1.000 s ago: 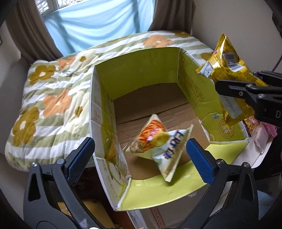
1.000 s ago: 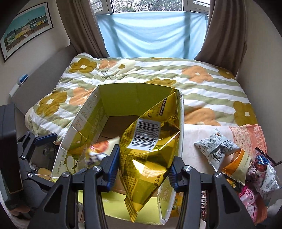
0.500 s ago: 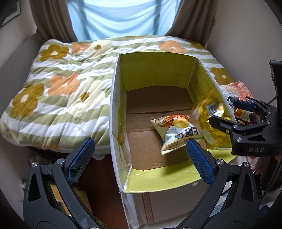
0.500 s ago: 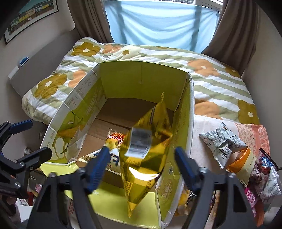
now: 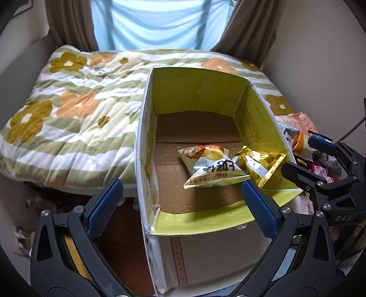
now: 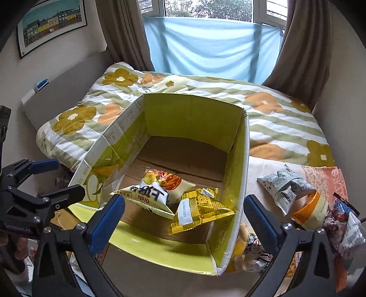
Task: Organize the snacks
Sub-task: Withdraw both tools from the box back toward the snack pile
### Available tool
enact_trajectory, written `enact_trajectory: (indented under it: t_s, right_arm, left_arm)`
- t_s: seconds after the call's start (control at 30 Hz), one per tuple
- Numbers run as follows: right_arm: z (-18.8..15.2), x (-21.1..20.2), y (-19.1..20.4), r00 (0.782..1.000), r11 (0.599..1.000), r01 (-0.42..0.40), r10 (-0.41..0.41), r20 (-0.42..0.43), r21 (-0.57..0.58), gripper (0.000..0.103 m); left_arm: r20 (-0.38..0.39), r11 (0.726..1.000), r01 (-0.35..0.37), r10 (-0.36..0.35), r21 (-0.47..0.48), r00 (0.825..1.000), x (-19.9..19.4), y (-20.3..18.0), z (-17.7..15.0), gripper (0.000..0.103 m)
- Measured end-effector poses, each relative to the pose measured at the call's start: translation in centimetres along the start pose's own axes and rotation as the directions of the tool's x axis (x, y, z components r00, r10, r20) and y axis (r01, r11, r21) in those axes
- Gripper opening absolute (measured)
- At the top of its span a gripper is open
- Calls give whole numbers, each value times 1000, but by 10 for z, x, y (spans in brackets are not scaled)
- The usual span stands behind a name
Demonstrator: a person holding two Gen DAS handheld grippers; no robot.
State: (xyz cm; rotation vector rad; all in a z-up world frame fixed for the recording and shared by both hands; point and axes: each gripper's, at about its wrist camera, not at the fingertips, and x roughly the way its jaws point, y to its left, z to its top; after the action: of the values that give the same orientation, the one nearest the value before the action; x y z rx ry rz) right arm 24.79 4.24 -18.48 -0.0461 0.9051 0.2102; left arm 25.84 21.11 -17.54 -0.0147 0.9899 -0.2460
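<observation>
An open cardboard box (image 6: 238,160), lined in yellow-green, is being shown standing at the foot of a flower-patterned quilt (image 6: 281,118), with its near flap folded outward. Two snack bags are being held by the box floor. A white chip bag (image 6: 151,192) printed with blue lettering is lying near the middle, and a gold bag (image 6: 201,210) is resting just beside it, against the box's right wall, with one corner overlapping the white bag's edge. In the left wrist view the same white chip bag (image 5: 211,166) and gold bag (image 5: 260,166) are being seen from the opposite side of the near flap.

The right gripper (image 6: 184,219) is being held above the near end of the box with its jaws spread wide; nothing is being gripped, and the gold bag is lying below and between the blue pads (image 6: 107,219) without being touched. The left gripper (image 5: 180,203) is likewise being held with its jaws apart over the box's near left corner, with nothing between them.

Outside the box, to its right, a pile of unsorted snacks is being left on the bed: a grey-printed packet (image 6: 286,187), an orange-and-white bag (image 6: 308,210), and further packets at the frame edge whose labels cannot be read.

A framed picture (image 6: 51,21) is being displayed on the left wall, and a blue sheet (image 6: 212,45) is being hung across the window between brown curtains (image 6: 299,43).
</observation>
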Motion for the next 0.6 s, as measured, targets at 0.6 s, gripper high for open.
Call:
enact_trajectory:
  t_s: [0.6]
  right_arm:
    - [-31,-90,-62,985,983,81,-104,138,165,103]
  left_arm:
    - [84,985,111,-122,129,989,-27,-89,20,103]
